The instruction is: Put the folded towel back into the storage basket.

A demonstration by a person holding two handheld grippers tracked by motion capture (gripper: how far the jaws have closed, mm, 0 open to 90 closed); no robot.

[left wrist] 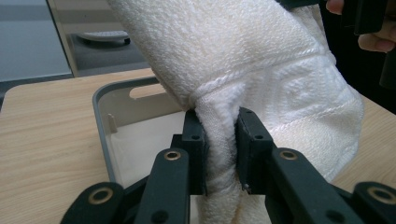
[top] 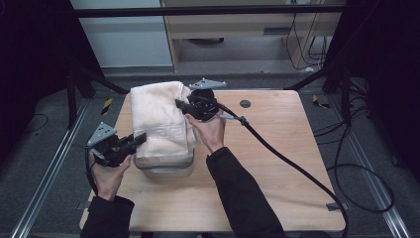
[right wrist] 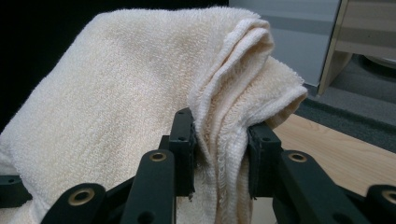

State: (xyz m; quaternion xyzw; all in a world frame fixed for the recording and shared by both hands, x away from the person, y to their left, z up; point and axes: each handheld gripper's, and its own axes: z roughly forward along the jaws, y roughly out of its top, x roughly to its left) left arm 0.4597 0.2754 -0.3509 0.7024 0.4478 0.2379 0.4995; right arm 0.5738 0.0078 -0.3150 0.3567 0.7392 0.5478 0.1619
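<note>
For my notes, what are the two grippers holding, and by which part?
Both hold the folded towel: left gripper pinches a bunched edge, right gripper its layered corner.

A lab-like recording bay — dark curtains (top: 29,59), floor rails (top: 47,173), trailing cables (top: 356,173) round a lone wooden table (top: 277,163).

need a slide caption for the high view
Two hand-held grippers, left gripper and right gripper, each pinch a folded cream towel over a clear bin on a wooden table.
</note>
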